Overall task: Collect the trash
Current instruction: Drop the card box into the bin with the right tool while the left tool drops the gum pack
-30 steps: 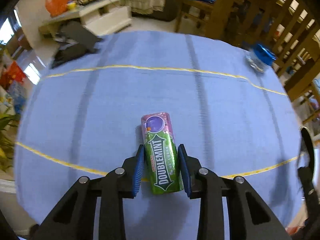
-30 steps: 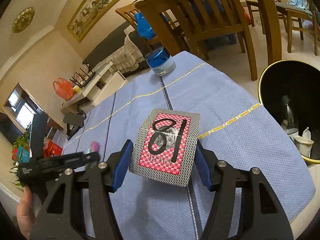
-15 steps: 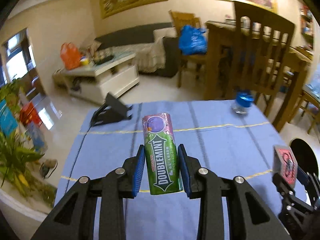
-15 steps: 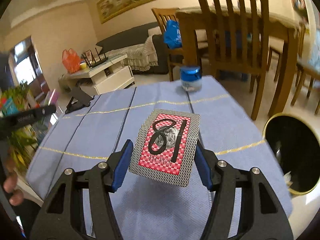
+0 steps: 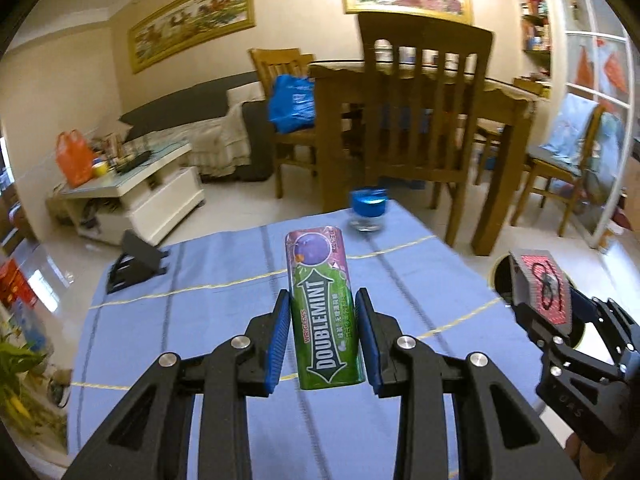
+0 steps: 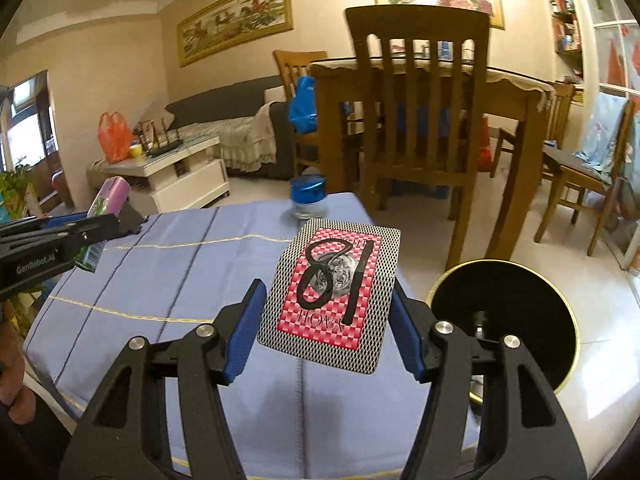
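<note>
**Both grippers loaded above the blue tablecloth**

We are holding the left gripper (image 5: 323,334) narrow, its blue pads pressing on the two long sides of a green Doublemint gum pack (image 5: 324,308). The pack is lying lengthwise between the fingers, its purple end pointing away from us, and it is hanging in the air above the blue tablecloth (image 5: 200,312) with none of it touching the cloth.

We are carrying the right gripper (image 6: 326,328) set wider, clamped on a flat card box (image 6: 334,292) with a red checkered face and a black figure drawn on it. The box is tilting a little and is also clear of the tablecloth, over its right-hand part.

Relative to the tablecloth, the black trash bin (image 6: 504,320) with its gold rim is standing on the floor just off the right edge, below and beside the right gripper. A small jar with a blue lid (image 5: 368,210) is sitting at the far edge of the cloth. A black stand (image 5: 136,260) is resting at the far left corner. Wooden chairs (image 6: 416,120) are standing beyond the far edge
</note>
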`<move>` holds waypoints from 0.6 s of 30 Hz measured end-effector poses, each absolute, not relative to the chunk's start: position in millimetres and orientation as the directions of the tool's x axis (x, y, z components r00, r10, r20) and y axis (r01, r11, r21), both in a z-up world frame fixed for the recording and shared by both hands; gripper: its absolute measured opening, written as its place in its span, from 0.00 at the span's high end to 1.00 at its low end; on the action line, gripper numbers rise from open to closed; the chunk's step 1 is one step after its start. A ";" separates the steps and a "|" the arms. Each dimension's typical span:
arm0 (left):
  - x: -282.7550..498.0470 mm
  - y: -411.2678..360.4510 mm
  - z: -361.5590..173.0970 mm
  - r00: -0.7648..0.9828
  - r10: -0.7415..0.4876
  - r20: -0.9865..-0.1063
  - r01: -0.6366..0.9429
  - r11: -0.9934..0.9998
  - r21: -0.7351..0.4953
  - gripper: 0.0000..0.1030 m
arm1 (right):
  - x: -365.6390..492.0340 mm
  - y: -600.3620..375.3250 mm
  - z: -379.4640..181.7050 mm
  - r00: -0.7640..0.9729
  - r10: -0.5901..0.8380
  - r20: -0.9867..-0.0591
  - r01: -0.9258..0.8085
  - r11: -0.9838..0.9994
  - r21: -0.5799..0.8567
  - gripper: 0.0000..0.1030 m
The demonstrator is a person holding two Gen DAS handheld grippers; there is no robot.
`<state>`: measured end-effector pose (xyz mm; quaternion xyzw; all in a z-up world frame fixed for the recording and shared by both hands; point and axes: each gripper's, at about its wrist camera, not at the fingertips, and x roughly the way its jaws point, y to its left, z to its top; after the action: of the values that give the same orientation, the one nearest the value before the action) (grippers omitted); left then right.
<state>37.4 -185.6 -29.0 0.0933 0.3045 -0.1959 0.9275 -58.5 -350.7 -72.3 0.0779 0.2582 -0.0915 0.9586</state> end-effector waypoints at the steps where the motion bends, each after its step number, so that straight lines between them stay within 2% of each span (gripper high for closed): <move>1: 35.4 -188.5 -29.6 0.735 -0.315 -0.600 0.430 0.901 0.053 0.70 | -63.9 -354.9 -71.1 0.852 -0.144 -0.503 0.222 0.970 0.099 0.42; 8: 21.3 -222.3 -35.1 0.720 -0.353 -0.597 0.492 0.867 0.082 0.70 | -87.9 -383.3 -72.8 0.856 -0.187 -0.481 0.266 0.959 0.101 0.42; 18: 13.1 -258.1 -42.2 0.707 -0.372 -0.602 0.540 0.834 0.119 0.70 | -104.5 -445.1 -88.6 0.824 -0.266 -0.501 0.366 0.924 0.111 0.42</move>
<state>13.1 -258.1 -42.2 0.1446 0.2902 -0.2497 0.9124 -104.5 -445.1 -88.6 0.1014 0.2459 -0.1663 0.9495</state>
